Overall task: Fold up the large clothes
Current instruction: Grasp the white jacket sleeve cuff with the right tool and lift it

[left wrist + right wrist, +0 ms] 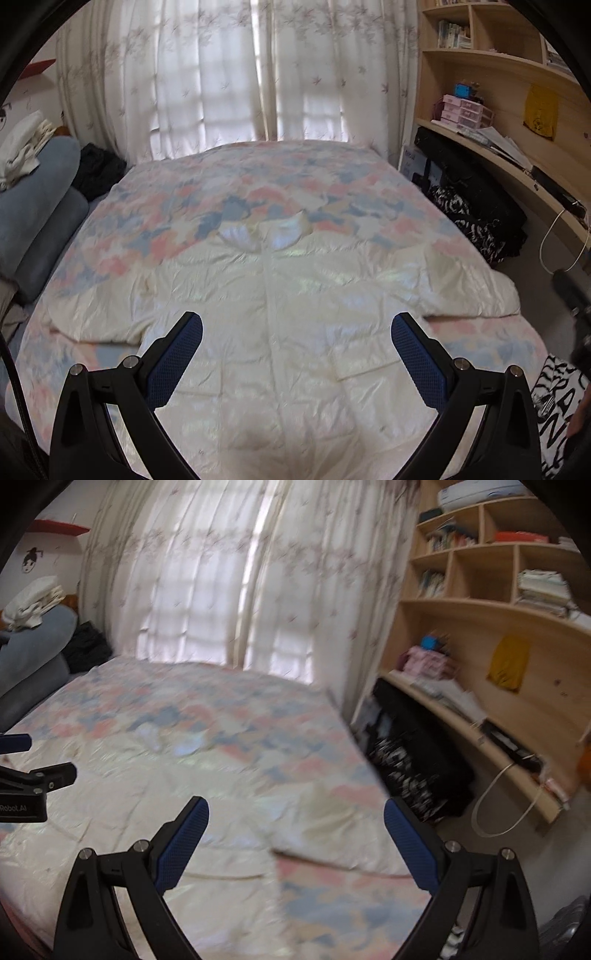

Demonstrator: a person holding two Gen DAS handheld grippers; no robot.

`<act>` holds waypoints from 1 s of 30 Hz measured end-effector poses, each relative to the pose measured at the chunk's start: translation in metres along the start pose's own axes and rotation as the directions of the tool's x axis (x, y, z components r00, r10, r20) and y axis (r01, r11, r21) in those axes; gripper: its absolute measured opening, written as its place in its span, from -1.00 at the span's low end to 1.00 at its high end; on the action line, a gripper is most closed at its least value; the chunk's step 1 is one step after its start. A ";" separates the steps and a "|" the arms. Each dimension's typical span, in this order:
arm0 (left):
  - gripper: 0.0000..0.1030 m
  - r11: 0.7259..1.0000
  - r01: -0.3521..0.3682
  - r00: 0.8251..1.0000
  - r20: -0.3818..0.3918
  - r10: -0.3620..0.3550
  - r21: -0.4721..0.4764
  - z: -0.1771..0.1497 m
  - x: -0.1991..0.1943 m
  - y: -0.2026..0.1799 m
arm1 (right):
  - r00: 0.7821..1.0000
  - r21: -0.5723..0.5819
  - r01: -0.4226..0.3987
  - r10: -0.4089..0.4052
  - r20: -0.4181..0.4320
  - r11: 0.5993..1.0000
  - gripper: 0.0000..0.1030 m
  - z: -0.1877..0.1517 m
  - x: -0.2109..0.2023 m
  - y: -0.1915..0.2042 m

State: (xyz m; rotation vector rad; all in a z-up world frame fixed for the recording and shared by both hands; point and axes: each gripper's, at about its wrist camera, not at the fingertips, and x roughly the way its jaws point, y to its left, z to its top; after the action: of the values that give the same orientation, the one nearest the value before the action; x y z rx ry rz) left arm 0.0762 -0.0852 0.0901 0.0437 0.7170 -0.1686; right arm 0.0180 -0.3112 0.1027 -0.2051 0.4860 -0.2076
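A large cream satin shirt [280, 295] lies spread flat on the bed, collar at the far end, sleeves out to both sides. It also shows in the right wrist view [155, 797], blurred, with its right sleeve end [332, 834] nearest. My left gripper [297, 326] is open and empty, above the shirt's lower middle. My right gripper [295, 814] is open and empty, above the shirt's right side near the bed's right edge. The left gripper's body [26, 786] shows at the left edge of the right wrist view.
The bed carries a pastel patterned cover [258, 177]. Blue-grey pillows [40, 206] with folded white cloth lie at the left. A wooden shelf unit [480, 635] and dark bags [413, 768] stand along the right. Curtains [240, 74] hang behind.
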 end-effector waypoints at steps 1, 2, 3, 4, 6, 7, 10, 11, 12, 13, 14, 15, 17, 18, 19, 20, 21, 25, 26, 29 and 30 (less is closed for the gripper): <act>0.97 1.000 0.003 1.000 0.002 -0.003 0.002 0.006 0.001 -0.004 | 1.000 0.012 0.004 -0.004 0.009 1.000 0.87 0.004 -0.001 -0.011; 0.97 1.000 0.006 1.000 0.009 -0.006 0.005 0.012 0.002 -0.009 | 1.000 0.026 0.008 -0.009 0.013 1.000 0.87 0.006 -0.001 -0.020; 0.97 1.000 0.006 1.000 0.024 -0.007 0.010 0.018 0.004 -0.015 | 1.000 0.042 0.010 -0.011 0.016 0.999 0.87 0.010 0.001 -0.031; 0.97 1.000 0.001 0.999 0.038 -0.001 0.014 0.023 0.006 -0.020 | 1.000 0.060 0.011 -0.012 0.015 0.998 0.87 0.013 0.003 -0.042; 0.97 1.000 -0.004 0.998 0.065 0.003 0.025 0.033 0.011 -0.033 | 1.000 0.098 0.018 -0.018 -0.007 0.995 0.87 0.013 0.014 -0.062; 0.97 0.999 0.005 0.997 0.079 -0.008 0.033 0.036 0.014 -0.040 | 1.000 0.112 0.013 -0.011 -0.019 0.994 0.87 0.011 0.022 -0.069; 0.97 0.995 0.040 0.996 0.080 -0.047 0.090 0.045 0.034 -0.068 | 0.995 0.160 0.022 -0.006 -0.097 0.987 0.87 0.002 0.052 -0.093; 0.97 0.994 0.045 0.996 0.076 -0.053 0.103 0.046 0.040 -0.077 | 0.992 0.181 0.018 0.004 -0.124 0.983 0.87 -0.002 0.062 -0.100; 0.97 0.992 0.056 0.995 0.072 -0.064 0.117 0.047 0.048 -0.088 | 0.988 0.211 0.010 0.023 -0.155 0.977 0.87 -0.010 0.074 -0.109; 0.97 0.990 0.069 0.994 0.072 -0.079 0.126 0.048 0.054 -0.097 | 0.983 0.247 0.000 0.045 -0.178 0.969 0.87 -0.018 0.085 -0.118; 0.97 0.987 0.086 0.993 0.072 -0.096 0.134 0.048 0.062 -0.105 | 0.978 0.274 -0.008 0.064 -0.196 0.962 0.87 -0.026 0.095 -0.124; 0.97 0.985 0.104 0.991 0.072 -0.114 0.140 0.047 0.071 -0.115 | 0.971 0.308 -0.012 0.084 -0.222 0.951 0.87 -0.036 0.108 -0.133; 0.97 0.983 0.115 0.990 0.070 -0.126 0.144 0.047 0.090 -0.130 | 0.961 0.359 -0.010 0.109 -0.256 0.933 0.87 -0.049 0.123 -0.144; 0.97 0.983 0.119 0.989 0.066 -0.129 0.141 0.047 0.101 -0.136 | 0.953 0.393 -0.015 0.131 -0.272 0.919 0.87 -0.058 0.131 -0.152; 0.97 0.984 0.117 0.991 0.053 -0.125 0.133 0.047 0.115 -0.144 | 0.945 0.426 -0.009 0.146 -0.291 0.905 0.87 -0.067 0.141 -0.160; 0.97 0.985 0.120 0.991 0.038 -0.126 0.124 0.045 0.125 -0.149 | 0.937 0.453 0.007 0.152 -0.315 0.891 0.87 -0.075 0.151 -0.168; 0.97 0.986 0.126 0.992 0.017 -0.129 0.112 0.044 0.140 -0.155 | 0.930 0.477 0.016 0.162 -0.329 0.879 0.86 -0.081 0.158 -0.174; 0.97 0.991 0.105 0.992 -0.079 -0.099 0.079 0.035 0.196 -0.173 | 0.890 0.577 0.095 0.190 -0.415 0.811 0.72 -0.116 0.201 -0.207; 0.97 0.991 0.110 0.990 -0.095 -0.103 0.077 0.033 0.206 -0.176 | 0.877 0.603 0.123 0.199 -0.438 0.788 0.71 -0.127 0.213 -0.217; 0.97 0.993 0.082 0.988 -0.139 -0.069 0.090 0.021 0.245 -0.186 | 0.843 0.665 0.187 0.229 -0.487 0.723 0.67 -0.157 0.242 -0.242; 0.97 0.992 0.081 0.986 -0.153 -0.066 0.094 0.018 0.255 -0.187 | 0.835 0.678 0.205 0.236 -0.498 0.706 0.62 -0.165 0.250 -0.248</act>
State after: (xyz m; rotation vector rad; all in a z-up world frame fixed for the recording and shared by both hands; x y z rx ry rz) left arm 0.2451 -0.3066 -0.0603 0.1269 0.8603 -0.2738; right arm 0.1172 -0.6346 -0.0895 0.6636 0.9560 -0.4324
